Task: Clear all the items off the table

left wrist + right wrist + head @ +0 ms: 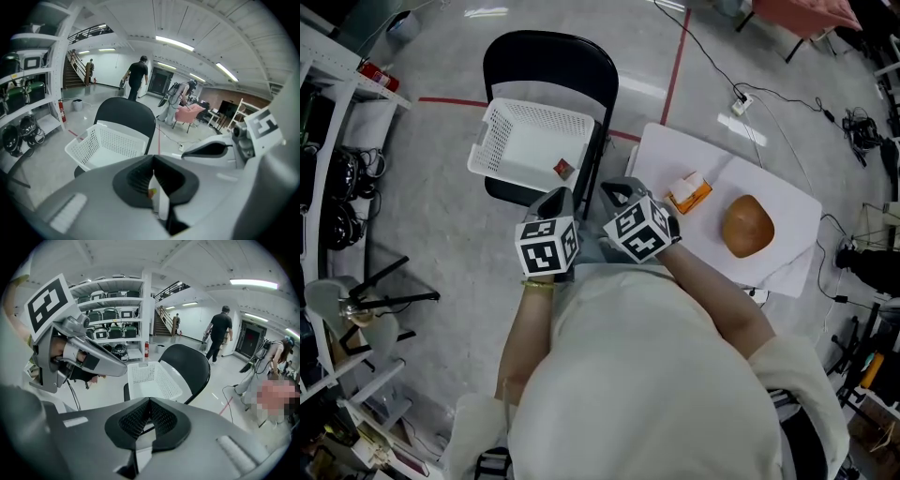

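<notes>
- Head view: the left gripper (560, 201) and the right gripper (617, 191) sit side by side with their jaws clenched and nothing visible in them.
- One white perforated plastic basket (492, 141) rests on one black folding chair (548, 56), just ahead of both sets of jaws. One small red item (563, 169) lies in it, so we judge that much done.
- To the right of the right jaws, two things are left on the single white table (787, 216). One orange-and-white packet (689, 193) is near, and one brown round bun-like item (747, 226) is farther off.
- Left gripper view: the jaws are pressed together. A tiny coloured speck shows in the slit below them, and we cannot tell what it is. The basket stands beyond the jaws to their left.
- Right gripper view: the jaws are clenched on nothing, and the basket stands straight beyond them.
</notes>
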A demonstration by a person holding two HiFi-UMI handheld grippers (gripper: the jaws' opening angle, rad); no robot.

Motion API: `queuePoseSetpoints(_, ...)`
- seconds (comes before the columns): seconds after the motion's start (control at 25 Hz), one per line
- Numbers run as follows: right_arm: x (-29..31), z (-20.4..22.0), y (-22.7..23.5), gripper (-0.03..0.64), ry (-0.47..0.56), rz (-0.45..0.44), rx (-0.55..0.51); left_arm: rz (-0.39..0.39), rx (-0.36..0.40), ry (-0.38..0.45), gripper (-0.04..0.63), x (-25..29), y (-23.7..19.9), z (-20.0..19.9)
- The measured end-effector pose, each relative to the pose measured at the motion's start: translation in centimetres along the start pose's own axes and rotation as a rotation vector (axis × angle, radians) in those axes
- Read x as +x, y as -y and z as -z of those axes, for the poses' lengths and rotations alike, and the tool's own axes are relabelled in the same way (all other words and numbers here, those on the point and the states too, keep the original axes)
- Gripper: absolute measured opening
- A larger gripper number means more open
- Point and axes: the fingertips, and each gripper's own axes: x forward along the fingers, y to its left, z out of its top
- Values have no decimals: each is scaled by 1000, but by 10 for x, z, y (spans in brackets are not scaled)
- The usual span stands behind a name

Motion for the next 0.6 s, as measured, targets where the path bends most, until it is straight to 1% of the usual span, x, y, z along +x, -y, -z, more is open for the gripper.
queuePoseSetpoints(0.28,-21,11,-6,0,9,14,41,13,24,-10,9,-6,18,4)
queuePoseSetpoints(0.6,-34,19,-13,0,12,36,79,52,67,-31,8,-10,34,9)
